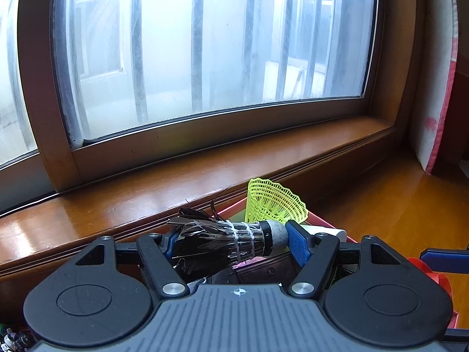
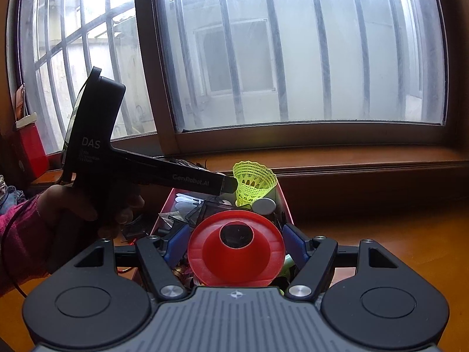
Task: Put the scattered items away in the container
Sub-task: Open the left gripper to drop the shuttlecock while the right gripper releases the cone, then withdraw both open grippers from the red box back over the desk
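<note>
My left gripper (image 1: pixel 234 243) is shut on a black feathered shuttlecock (image 1: pixel 222 245), which lies crosswise between the blue pads with its grey cork to the right. It hangs over the red container (image 1: pixel 322 222). A neon yellow plastic shuttlecock (image 1: pixel 274 202) stands in the container's far end. My right gripper (image 2: pixel 234 245) is shut on a red plastic cone-shaped piece (image 2: pixel 237 253) with a dark hole in its middle, held above the container (image 2: pixel 285 205). The yellow shuttlecock (image 2: pixel 254 182) and a grey round cap (image 2: pixel 263 205) sit beyond it.
The left gripper body (image 2: pixel 140 167), held by a hand in a magenta sleeve (image 2: pixel 26 234), reaches over the container. A wooden window sill (image 1: pixel 176 182) runs behind. Orange wooden tabletop (image 2: pixel 381 228) lies to the right. A red box (image 2: pixel 30 146) stands at far left.
</note>
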Tool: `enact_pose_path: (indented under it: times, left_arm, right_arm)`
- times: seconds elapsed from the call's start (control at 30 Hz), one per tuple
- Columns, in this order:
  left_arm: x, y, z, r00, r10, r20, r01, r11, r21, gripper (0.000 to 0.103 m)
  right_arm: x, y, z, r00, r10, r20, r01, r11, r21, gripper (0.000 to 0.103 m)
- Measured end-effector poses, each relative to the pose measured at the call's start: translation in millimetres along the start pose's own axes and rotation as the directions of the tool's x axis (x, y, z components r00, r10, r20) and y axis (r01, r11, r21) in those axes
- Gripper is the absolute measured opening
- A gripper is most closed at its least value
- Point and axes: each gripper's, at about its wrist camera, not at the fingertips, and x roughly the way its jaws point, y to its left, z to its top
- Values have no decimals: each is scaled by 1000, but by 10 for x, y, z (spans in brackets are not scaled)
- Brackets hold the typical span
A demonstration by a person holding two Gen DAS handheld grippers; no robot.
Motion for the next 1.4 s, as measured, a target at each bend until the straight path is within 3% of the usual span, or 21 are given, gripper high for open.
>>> enact_pose_path:
  times: [0.43,0.9,1.13,1.4]
  left_arm:
    - [56,19,-1,1000,10,-1,-10,999,-35,84]
    - [-132,8,-31,999,48,20,-46,997,-63,99]
    - [-473,166,-340,994,113,2,-112,986,-125,103]
    - [-985,586,-866,972,229,-52,-235,939,-251,103]
  right_arm:
    - [92,-30,-17,999,-19,-32,19,1000,1,73]
    - [88,-18,-3,1000,-28,-12,28,1000,-5,82]
    - [38,39,-30,1000,-26,-4,26,1000,-4,88]
    - [-94,246,-40,1000,-13,12,13,999,-51,94]
